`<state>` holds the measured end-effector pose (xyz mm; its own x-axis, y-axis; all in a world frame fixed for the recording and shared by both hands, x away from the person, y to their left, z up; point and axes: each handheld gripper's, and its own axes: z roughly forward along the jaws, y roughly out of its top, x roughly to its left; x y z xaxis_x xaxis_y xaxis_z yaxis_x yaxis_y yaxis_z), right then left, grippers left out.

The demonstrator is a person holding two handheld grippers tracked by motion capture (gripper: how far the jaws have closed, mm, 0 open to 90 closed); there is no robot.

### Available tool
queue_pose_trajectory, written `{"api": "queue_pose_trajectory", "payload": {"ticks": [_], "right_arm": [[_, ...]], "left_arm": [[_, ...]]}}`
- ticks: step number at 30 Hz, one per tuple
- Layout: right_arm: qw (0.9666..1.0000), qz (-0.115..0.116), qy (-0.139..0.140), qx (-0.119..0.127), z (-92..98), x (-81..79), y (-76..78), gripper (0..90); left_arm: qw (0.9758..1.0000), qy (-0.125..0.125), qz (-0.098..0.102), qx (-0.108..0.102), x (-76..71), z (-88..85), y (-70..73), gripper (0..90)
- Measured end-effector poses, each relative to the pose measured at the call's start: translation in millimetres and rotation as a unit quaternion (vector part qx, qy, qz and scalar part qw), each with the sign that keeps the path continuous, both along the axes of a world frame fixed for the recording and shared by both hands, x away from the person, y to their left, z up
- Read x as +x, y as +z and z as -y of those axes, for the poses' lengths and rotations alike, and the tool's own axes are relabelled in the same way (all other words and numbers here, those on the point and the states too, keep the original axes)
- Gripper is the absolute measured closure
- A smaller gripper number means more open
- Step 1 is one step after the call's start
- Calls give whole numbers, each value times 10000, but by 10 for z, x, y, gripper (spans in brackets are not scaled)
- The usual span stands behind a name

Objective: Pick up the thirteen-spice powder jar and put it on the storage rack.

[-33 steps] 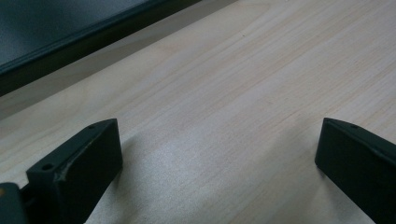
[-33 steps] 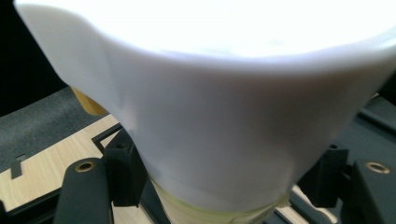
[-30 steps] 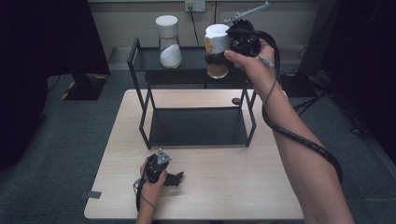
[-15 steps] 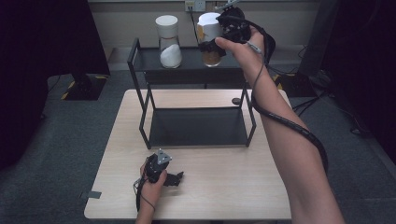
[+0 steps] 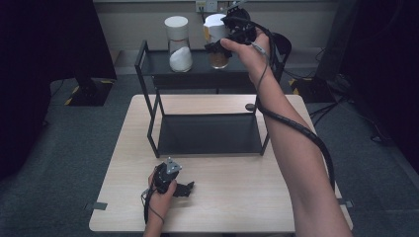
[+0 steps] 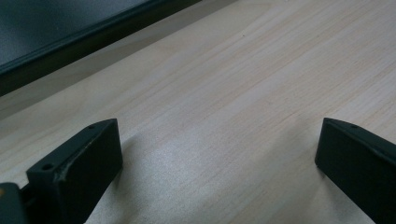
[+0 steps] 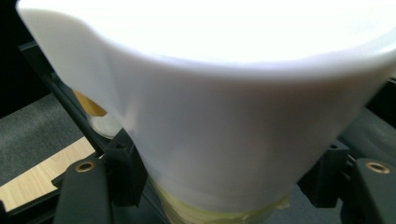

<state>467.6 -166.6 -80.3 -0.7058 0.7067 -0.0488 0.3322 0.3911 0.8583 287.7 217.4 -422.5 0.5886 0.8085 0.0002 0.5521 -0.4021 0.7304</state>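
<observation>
A clear jar (image 5: 218, 58) with brown contents and a broad white lid is at the right end of the black rack's top shelf (image 5: 197, 75). My right gripper (image 5: 218, 45) is shut on it just under the lid. In the right gripper view the white lid (image 7: 224, 102) looms close, and the right gripper (image 7: 224, 184) has a jaw pressed on each side of the jar's neck. I cannot tell whether the jar's base touches the shelf. My left gripper (image 5: 184, 189) rests low on the wooden table (image 5: 227, 202), open and holding nothing, as the left gripper view (image 6: 219, 158) shows.
A second white-lidded jar (image 5: 178, 45), part full of white powder, stands at the left of the top shelf. The rack's lower shelf (image 5: 210, 134) sits on the table. A small dark round object (image 5: 249, 106) lies by the rack's right rear leg. Grey carpet surrounds the table.
My right hand has carried the brown jar leftward along the top shelf, closer to the white-powder jar. The left gripper has stayed still.
</observation>
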Motion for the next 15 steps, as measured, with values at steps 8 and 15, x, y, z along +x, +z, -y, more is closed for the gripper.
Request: {"api": "queue_pose_trajectory", "payload": {"ticks": [8,15], "right_arm": [[9999,-84,-37,89,17,61,-92,301],[9997,-77,-47,241,75,62,-152,299]], "left_arm": [[10000,2,1,2,-1,1,0,0],[10000,3,1,3,-1,2,0,0]]}}
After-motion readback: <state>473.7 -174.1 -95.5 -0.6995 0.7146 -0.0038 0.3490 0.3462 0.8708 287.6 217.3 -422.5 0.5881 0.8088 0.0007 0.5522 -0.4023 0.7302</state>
